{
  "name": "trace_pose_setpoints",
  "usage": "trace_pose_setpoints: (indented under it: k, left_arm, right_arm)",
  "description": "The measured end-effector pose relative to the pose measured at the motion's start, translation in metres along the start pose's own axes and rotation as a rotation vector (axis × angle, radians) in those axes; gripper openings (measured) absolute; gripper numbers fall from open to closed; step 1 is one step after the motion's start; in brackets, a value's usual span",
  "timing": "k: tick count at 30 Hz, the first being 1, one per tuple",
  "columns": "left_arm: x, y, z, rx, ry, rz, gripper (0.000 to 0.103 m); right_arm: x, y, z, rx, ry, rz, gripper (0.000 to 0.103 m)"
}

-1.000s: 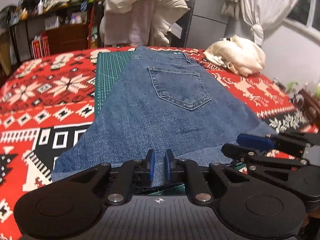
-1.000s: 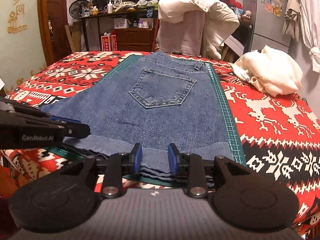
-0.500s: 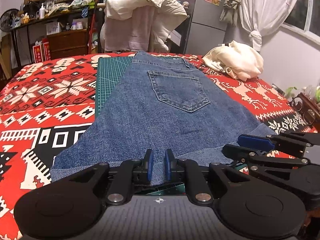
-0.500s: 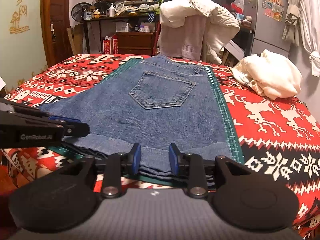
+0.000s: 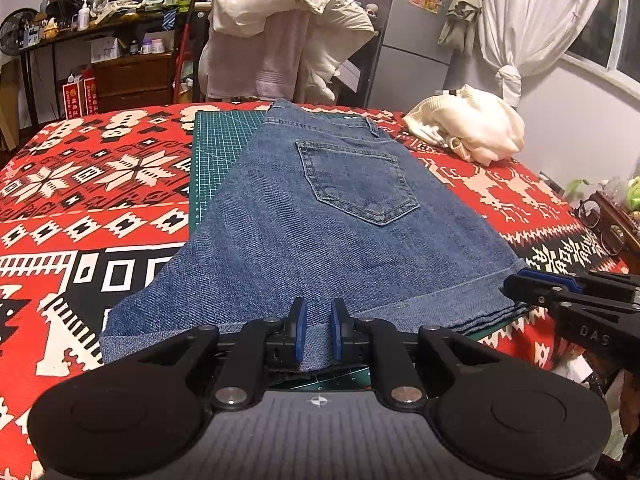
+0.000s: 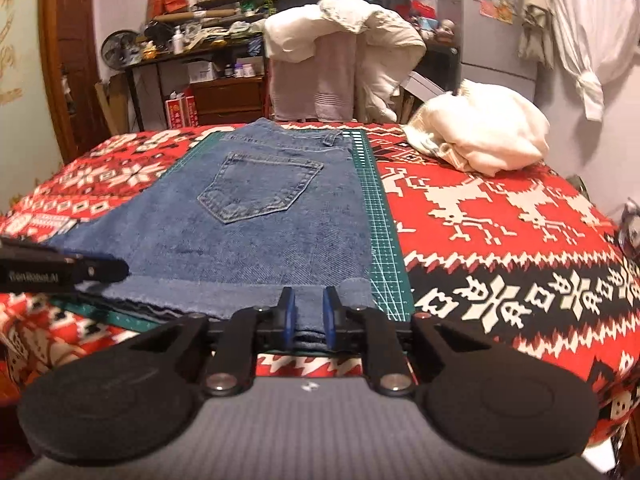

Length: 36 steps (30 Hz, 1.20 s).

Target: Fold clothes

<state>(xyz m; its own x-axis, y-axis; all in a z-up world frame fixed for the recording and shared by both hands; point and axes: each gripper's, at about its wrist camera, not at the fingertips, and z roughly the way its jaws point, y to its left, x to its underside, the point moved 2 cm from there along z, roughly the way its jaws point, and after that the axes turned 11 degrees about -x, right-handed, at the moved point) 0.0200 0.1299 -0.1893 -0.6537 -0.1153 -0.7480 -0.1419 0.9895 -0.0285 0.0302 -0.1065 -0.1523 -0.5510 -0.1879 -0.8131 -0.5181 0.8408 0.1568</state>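
Folded blue jeans (image 5: 320, 232) lie back pocket up on a green cutting mat (image 5: 216, 148), with several layered hems stacked at the near edge. My left gripper (image 5: 318, 332) is shut on the near hem, left of the middle, with denim pinched between its blue pads. My right gripper (image 6: 308, 318) is shut on the same hem near the jeans' (image 6: 248, 232) right corner, by the mat's (image 6: 380, 248) ruled edge. Each gripper shows in the other's view: the right one (image 5: 520, 280) at the hem's right end, the left one (image 6: 116, 270) at its left end.
A red, black and white patterned cloth (image 5: 80, 184) covers the surface. A cream sweater (image 6: 480, 136) is heaped at the back right. Behind stands a chair draped with pale towels and clothes (image 5: 280, 40). Eyeglasses (image 5: 600, 224) rest on a small stand at the right.
The right gripper's fingers have closed in from a wider gap onto the hem, and it has shifted to the right. The left gripper keeps its hold and barely moves.
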Motion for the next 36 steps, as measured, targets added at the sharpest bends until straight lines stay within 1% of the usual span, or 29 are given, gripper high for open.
trace_pose_setpoints:
  k: [1,2,4,5,6,7,9,11,12,14,15,16,19,20,21,22,23,26,29,32,34,36]
  left_arm:
    - [-0.001,0.0,0.0,-0.001,0.008,-0.002,0.014]
    - [-0.003,0.001,0.0,0.001,0.019,-0.01,0.014]
    - [-0.007,0.003,0.0,0.012,0.037,-0.035,0.014]
    - [-0.009,0.005,-0.001,0.021,0.042,-0.051,0.016]
    - [-0.011,0.007,-0.002,0.028,0.044,-0.063,0.022]
    - [-0.013,0.008,-0.004,0.029,0.043,-0.069,0.026]
    - [-0.02,0.008,-0.007,0.016,0.028,-0.056,0.037]
    - [-0.027,0.007,-0.008,-0.012,0.017,-0.021,0.043]
    - [-0.03,0.005,-0.006,-0.039,0.01,-0.002,0.046]
    - [-0.033,0.005,0.0,-0.073,0.012,0.019,0.051]
    - [-0.034,0.005,0.004,-0.087,0.014,0.028,0.051]
    - [-0.034,0.006,0.01,-0.088,0.035,0.033,0.052]
    - [-0.032,0.005,0.025,-0.09,0.095,0.056,0.054]
    - [-0.031,0.003,0.026,-0.093,0.091,0.077,0.059]
    - [-0.03,-0.001,0.027,-0.092,0.091,0.103,0.066]
    - [-0.029,-0.004,0.028,-0.089,0.096,0.129,0.069]
    - [-0.028,-0.007,0.029,-0.101,0.097,0.152,0.069]
    - [-0.031,-0.005,0.032,-0.098,0.121,0.133,0.072]
    - [-0.036,-0.004,0.035,-0.08,0.156,0.125,0.077]
    - [-0.039,-0.008,0.038,-0.065,0.187,0.153,0.084]
    - [-0.041,-0.008,0.039,-0.054,0.202,0.154,0.088]
    - [-0.042,-0.009,0.042,-0.045,0.217,0.164,0.093]
  right_arm:
    - [-0.003,0.0,-0.003,-0.007,0.0,0.012,0.029]
    - [-0.006,0.0,-0.005,-0.021,0.0,0.021,0.034]
    - [-0.014,0.002,-0.009,-0.056,0.001,0.042,0.049]
    - [-0.018,0.003,-0.009,-0.072,0.003,0.051,0.052]
    - [-0.021,0.005,-0.008,-0.085,0.007,0.055,0.056]
    - [-0.025,0.007,-0.006,-0.095,0.01,0.056,0.057]
    - [-0.033,0.012,0.001,-0.107,0.025,0.043,0.059]
    - [-0.04,0.017,0.012,-0.11,0.043,0.021,0.063]
    - [-0.043,0.02,0.019,-0.104,0.055,0.007,0.067]
    - [-0.048,0.023,0.032,-0.082,0.079,-0.014,0.069]
    - [-0.049,0.024,0.039,-0.072,0.093,-0.024,0.072]
    - [-0.05,0.025,0.046,-0.066,0.111,-0.034,0.075]
    - [-0.046,0.03,0.064,-0.035,0.174,-0.082,0.081]
    - [-0.043,0.032,0.068,-0.029,0.193,-0.095,0.083]
    - [-0.042,0.032,0.071,-0.031,0.208,-0.1,0.088]
    - [-0.043,0.031,0.072,-0.038,0.215,-0.095,0.088]
    - [-0.043,0.029,0.072,-0.044,0.222,-0.091,0.088]
    - [-0.044,0.025,0.074,-0.063,0.243,-0.077,0.091]
    - [-0.045,0.02,0.075,-0.083,0.263,-0.063,0.102]
    - [-0.047,0.016,0.077,-0.102,0.284,-0.049,0.103]
    - [-0.047,0.013,0.078,-0.116,0.298,-0.04,0.103]
    - [-0.048,0.011,0.078,-0.133,0.306,-0.04,0.103]
